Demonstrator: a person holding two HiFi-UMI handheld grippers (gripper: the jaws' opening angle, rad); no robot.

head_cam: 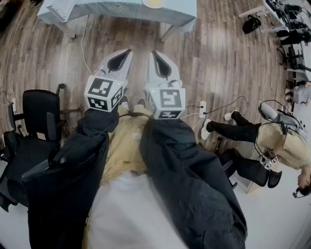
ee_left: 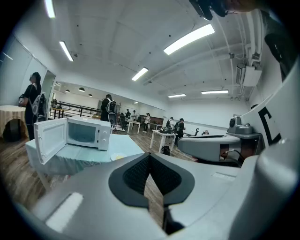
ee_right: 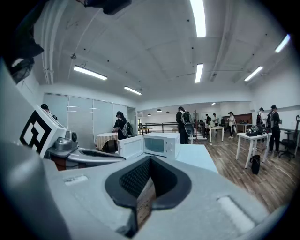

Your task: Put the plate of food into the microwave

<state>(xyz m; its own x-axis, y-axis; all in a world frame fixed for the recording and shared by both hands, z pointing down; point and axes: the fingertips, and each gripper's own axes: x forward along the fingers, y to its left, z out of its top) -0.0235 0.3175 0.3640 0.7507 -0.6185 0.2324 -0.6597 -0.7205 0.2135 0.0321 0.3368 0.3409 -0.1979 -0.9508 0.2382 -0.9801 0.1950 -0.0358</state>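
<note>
A white microwave (ee_left: 86, 132) stands on a table with a pale blue cloth (ee_left: 75, 158), its door (ee_left: 49, 139) swung open to the left. A plate of yellowish food (ee_left: 118, 157) lies on the cloth to the right of it, and shows at the table's edge in the head view as a plate (head_cam: 154, 3). The right gripper view shows the same microwave (ee_right: 159, 144) ahead. My left gripper (head_cam: 128, 50) and right gripper (head_cam: 154, 52) are held side by side over the wooden floor, short of the table (head_cam: 97, 12). Both are shut with nothing between the jaws.
A black office chair (head_cam: 39, 114) stands at my left. A seated person (head_cam: 272, 141) is on the floor side at my right. A power strip with cables (head_cam: 202, 108) lies on the floor. Other tables (ee_right: 248, 138) and standing people fill the room behind.
</note>
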